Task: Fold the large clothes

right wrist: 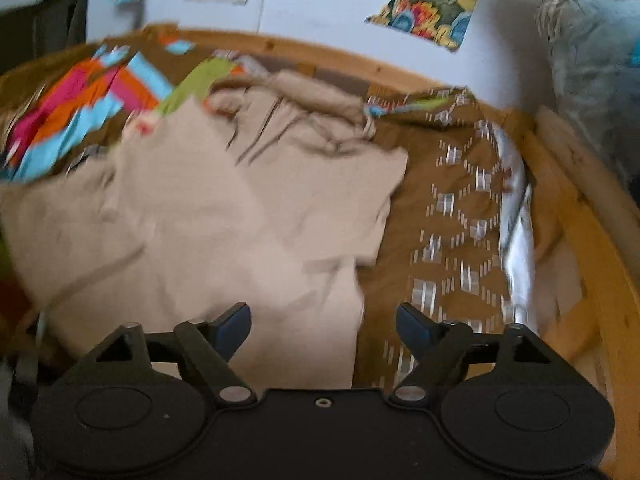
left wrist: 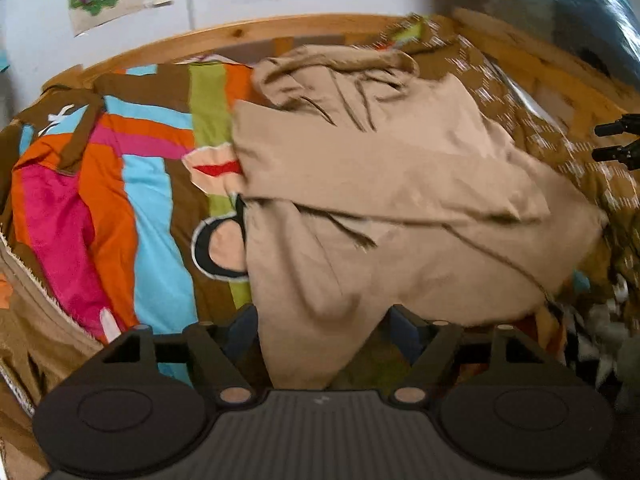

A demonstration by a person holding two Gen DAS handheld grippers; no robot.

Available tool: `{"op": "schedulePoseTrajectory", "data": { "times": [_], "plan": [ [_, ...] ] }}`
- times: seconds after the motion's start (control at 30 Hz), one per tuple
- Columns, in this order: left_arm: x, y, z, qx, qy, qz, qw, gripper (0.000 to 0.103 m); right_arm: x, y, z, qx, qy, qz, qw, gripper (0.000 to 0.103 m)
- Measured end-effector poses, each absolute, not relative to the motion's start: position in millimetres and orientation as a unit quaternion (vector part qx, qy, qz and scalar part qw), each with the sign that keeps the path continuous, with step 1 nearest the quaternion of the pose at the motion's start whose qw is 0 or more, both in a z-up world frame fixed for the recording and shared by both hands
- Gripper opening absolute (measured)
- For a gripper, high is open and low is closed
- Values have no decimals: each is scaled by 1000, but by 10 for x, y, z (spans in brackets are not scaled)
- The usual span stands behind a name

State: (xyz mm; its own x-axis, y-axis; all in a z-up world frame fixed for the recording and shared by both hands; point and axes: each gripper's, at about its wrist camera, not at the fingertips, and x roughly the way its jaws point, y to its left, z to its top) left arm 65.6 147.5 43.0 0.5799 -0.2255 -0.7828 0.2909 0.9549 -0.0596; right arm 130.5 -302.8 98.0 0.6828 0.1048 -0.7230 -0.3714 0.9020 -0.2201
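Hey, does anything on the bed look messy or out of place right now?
Yes: the beige garment lies rumpled and skewed across the colorful striped blanket, with creases bunched near its far end and one flap folded over crookedly. Both the left hand-held gripper and the right hand-held gripper are open over its near edge.

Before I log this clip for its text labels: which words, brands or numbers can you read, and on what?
None can be read.
Wall posters: pictures only, any lettering too blurred.
Left gripper body: a small pale mark, too small to read.
Beige garment and bedspread: patterns, no readable text.
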Motion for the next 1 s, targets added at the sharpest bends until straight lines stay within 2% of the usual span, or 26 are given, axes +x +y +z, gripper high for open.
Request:
{"op": "schedulePoseTrajectory", "data": {
  "times": [0.2,0.33,0.4,0.47,0.6,0.7,0.83,0.9,1.0],
  "plan": [
    [1024,1514,695,0,399,-147,905,89,2502,-2555,1113,-195,362,169,896,89],
    [1286,1438,782,-4,380,-123,917,98,3351,-1999,999,-266,331,198,884,95],
    [1479,1339,639,-28,377,-102,920,99,3737,-1700,865,-306,323,200,873,93],
    [1711,1218,353,-73,375,-97,919,99,4052,-1439,773,-338,321,202,861,83],
    [2062,1065,-289,-152,360,-89,916,97,4337,-1008,683,-404,320,244,822,83],
    [2137,1018,-635,-163,354,-114,914,98,4431,-751,559,-465,278,272,795,83],
    [2178,1078,-822,-186,353,-136,907,102,4794,-615,363,-434,252,253,827,81],
    [2170,1115,-840,-194,353,-141,904,102,4960,-574,265,-433,255,238,831,73],
    [2139,1164,-866,-194,357,-141,903,102,5069,-593,183,-421,259,247,833,31]
  ]
}}
